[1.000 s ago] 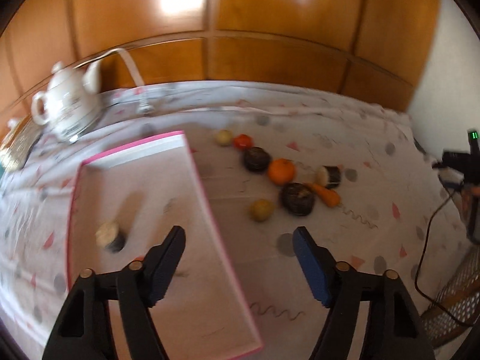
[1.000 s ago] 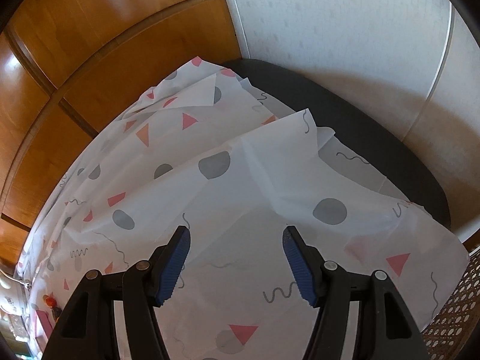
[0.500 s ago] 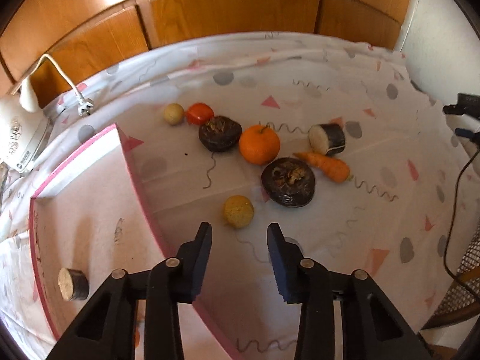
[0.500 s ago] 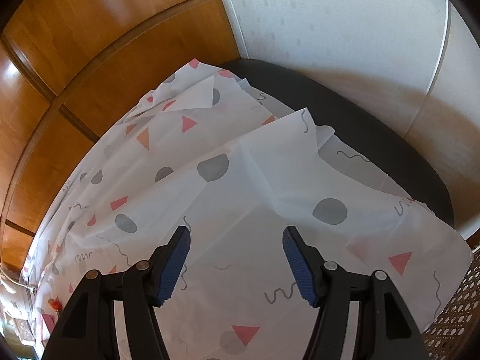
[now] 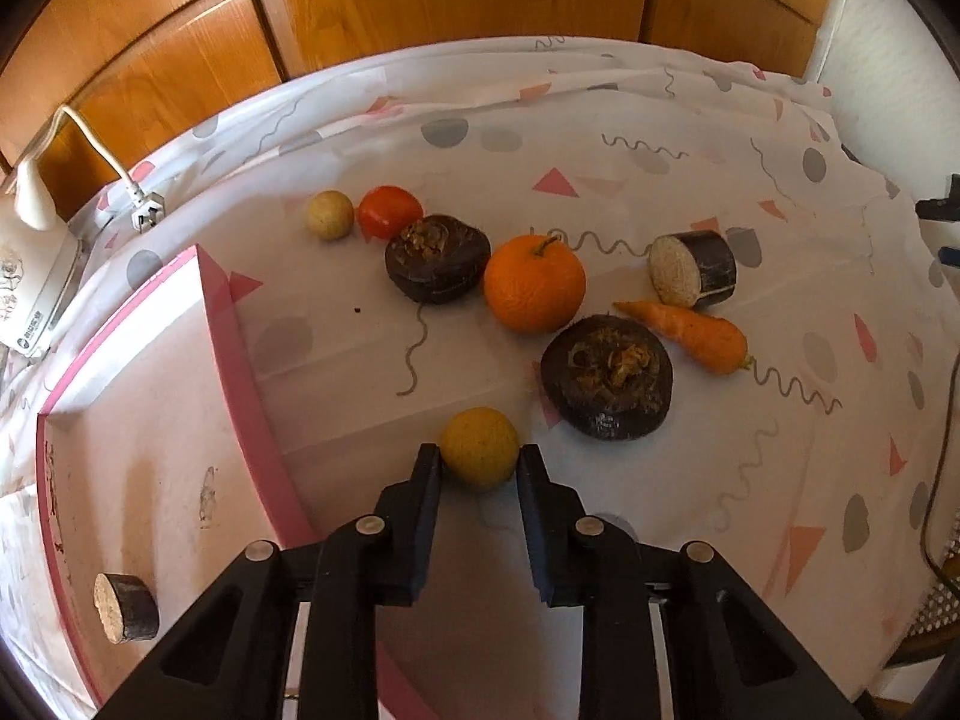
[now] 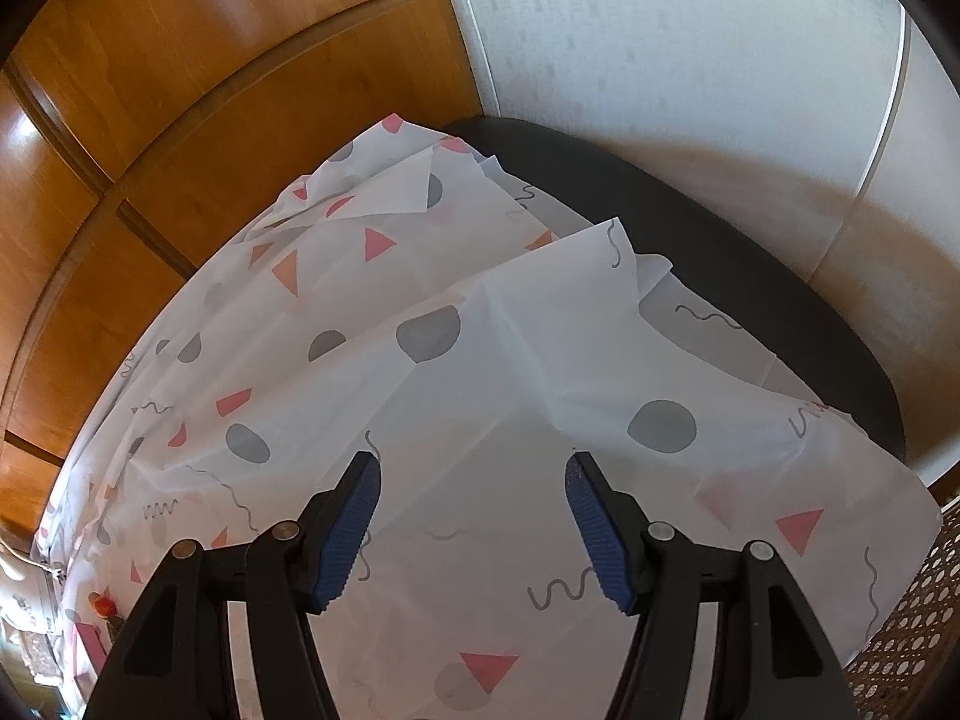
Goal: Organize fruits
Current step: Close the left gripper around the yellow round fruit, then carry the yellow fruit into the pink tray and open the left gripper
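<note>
Flanking the round yellow fruit (image 5: 480,447) without a visible squeeze, the left gripper (image 5: 479,468) sits narrowed, while the right gripper (image 6: 471,495) gapes empty.

Glossy wood panels (image 5: 450,6), thin tablecloth (image 5: 660,510) — pebbled-skinned orange (image 5: 534,283)

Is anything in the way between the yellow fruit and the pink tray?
Nothing visible. The left gripper already has its fingers on both sides of the yellow fruit, and only bare cloth lies between it and the tray. The tray's raised pink edge is the one thing to lift over.
</note>
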`<state>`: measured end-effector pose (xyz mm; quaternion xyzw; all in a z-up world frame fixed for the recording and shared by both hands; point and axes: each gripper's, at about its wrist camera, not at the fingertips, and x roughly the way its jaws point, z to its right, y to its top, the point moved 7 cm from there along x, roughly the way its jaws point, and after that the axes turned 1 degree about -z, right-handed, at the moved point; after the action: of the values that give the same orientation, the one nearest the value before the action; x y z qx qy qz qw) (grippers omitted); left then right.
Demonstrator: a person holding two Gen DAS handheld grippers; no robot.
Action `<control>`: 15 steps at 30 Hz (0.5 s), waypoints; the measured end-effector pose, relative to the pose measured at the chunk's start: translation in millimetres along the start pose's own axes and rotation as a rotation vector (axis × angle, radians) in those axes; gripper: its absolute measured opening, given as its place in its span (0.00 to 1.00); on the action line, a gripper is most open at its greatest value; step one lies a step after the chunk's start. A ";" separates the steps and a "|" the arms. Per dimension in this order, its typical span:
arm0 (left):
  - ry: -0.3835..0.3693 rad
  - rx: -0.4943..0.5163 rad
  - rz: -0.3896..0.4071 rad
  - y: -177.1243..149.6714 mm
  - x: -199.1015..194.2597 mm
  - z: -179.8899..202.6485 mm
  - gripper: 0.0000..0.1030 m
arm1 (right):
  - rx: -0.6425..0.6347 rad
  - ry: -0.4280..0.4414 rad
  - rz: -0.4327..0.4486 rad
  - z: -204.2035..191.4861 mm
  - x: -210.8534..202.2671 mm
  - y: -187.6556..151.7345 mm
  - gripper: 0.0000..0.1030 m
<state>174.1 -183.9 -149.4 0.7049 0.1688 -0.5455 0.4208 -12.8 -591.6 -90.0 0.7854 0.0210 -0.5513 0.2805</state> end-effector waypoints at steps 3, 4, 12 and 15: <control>-0.005 -0.050 0.026 -0.3 -4.3 -1.4 0.24 | -0.005 -0.014 0.005 0.4 0.0 0.5 0.63; -0.015 -0.069 0.039 -0.7 -7.7 -2.2 0.24 | -0.004 -0.017 0.006 1.1 0.2 0.8 0.63; -0.059 -0.206 0.179 -8.6 -60.1 -11.2 0.24 | 0.026 -0.034 0.007 8.9 0.6 1.7 0.63; -0.041 -0.276 0.215 -15.8 -77.6 -28.8 0.24 | 0.030 -0.037 0.007 10.0 0.6 1.4 0.63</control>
<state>154.2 -135.0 -83.8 0.6431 0.1570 -0.4834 0.5728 -20.6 -597.5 -92.3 0.7794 0.0049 -0.5648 0.2711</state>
